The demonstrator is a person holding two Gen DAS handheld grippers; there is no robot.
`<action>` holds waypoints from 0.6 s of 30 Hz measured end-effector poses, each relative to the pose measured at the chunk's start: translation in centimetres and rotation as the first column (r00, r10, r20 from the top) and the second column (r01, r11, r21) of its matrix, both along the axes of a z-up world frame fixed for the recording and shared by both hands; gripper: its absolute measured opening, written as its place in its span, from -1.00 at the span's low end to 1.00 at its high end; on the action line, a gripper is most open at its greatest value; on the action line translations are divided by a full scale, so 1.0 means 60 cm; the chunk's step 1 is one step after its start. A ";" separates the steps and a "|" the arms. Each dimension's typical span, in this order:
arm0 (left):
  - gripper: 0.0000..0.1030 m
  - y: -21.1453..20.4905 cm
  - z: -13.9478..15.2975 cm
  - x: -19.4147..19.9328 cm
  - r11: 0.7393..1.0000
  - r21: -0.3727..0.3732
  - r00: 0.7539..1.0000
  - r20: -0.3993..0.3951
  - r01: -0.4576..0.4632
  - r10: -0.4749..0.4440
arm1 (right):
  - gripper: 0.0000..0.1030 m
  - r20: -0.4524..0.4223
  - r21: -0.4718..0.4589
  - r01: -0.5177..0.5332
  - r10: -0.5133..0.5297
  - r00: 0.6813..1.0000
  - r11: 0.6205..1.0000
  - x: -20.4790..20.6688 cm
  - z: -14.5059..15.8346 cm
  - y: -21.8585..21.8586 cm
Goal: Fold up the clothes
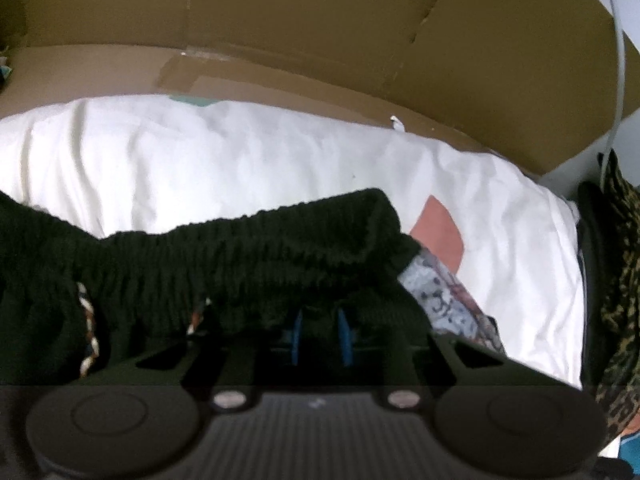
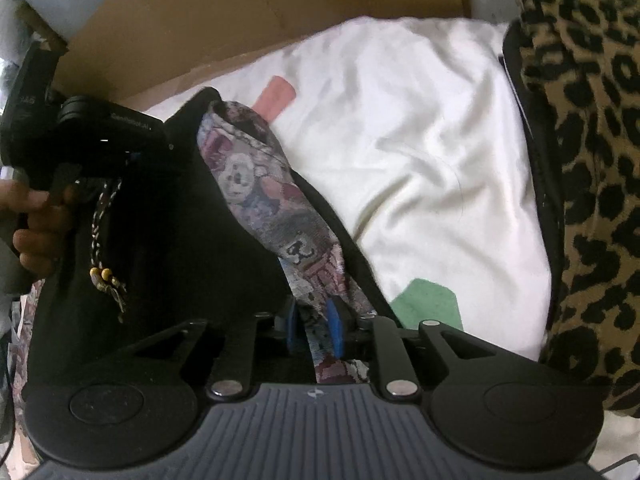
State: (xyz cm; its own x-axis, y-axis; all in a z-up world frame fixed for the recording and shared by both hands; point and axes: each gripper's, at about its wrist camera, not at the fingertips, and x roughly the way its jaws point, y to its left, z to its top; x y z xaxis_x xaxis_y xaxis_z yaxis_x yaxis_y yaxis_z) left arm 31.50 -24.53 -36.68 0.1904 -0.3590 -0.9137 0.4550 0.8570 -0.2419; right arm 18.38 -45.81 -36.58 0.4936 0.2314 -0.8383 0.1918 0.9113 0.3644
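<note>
Shorts [image 1: 240, 264], black with a gathered waistband, lie on the white sheet [image 1: 248, 160]; your left tool [image 1: 320, 334] pinches the waistband. From the right wrist, your right tool [image 2: 314, 326] stands slightly spread around the printed lining [image 2: 256, 184] (bear pattern), pads not pressing.

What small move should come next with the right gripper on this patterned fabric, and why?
Probably close the right gripper on the patterned fabric: the strip runs between its pads, but a gap shows on one side, so it looks loosely held. The left gripper sits at the black waistband, and both fabrics lie bunched on the white sheet, not yet flat.
</note>
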 end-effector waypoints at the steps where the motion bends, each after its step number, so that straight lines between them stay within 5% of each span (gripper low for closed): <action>1: -0.60 0.003 0.008 -0.004 1.000 -0.009 1.000 0.010 0.006 -0.006 | -0.51 0.016 -0.013 -0.007 0.007 1.000 1.000 -0.002 0.007 0.003; 10: -0.53 -0.007 0.069 -0.044 0.986 -0.138 0.995 0.031 0.096 -0.092 | -0.49 0.082 -0.070 0.012 -0.006 0.997 0.997 -0.004 0.038 0.012; 18: -0.53 -0.049 0.029 -0.068 0.986 -0.128 0.994 -0.019 0.108 -0.111 | -0.49 0.080 -0.080 0.012 -0.006 0.997 0.997 0.000 0.032 0.019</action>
